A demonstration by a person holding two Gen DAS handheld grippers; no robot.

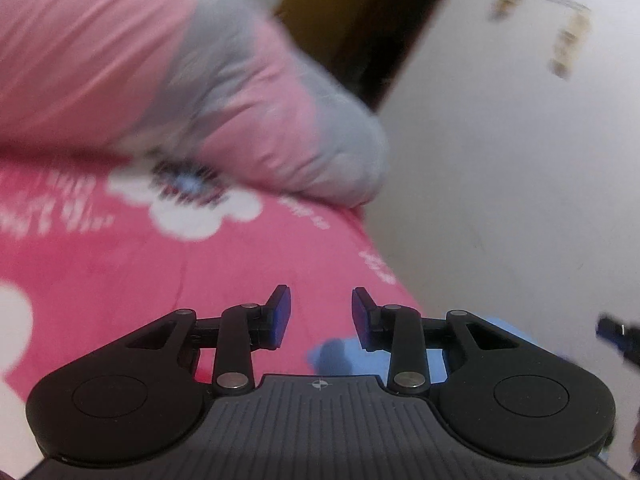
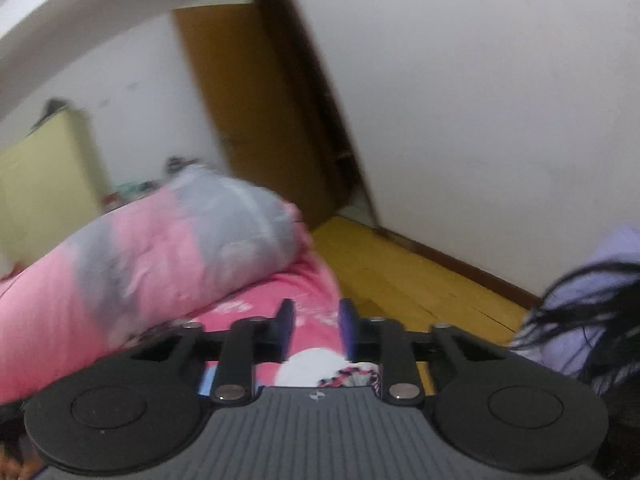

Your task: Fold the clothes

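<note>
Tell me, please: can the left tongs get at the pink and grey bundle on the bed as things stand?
Probably yes. The left tongs stand open and empty over the pink bedsheet, and the pink and grey bundle lies straight ahead on that sheet with nothing visible between them.

Soft, even indoor light, rather dim, with no hard glare anywhere. Ahead of my left tongs the pink-and-grey quilt (image 1: 192, 80) smears with motion blur, and the wall hooks (image 1: 560, 28) up right streak too. My own tong bodies stay crisp. Ahead of my right tongs the door (image 2: 248, 112) bows with fisheye bend, and both pictures go dark in the corners.
</note>
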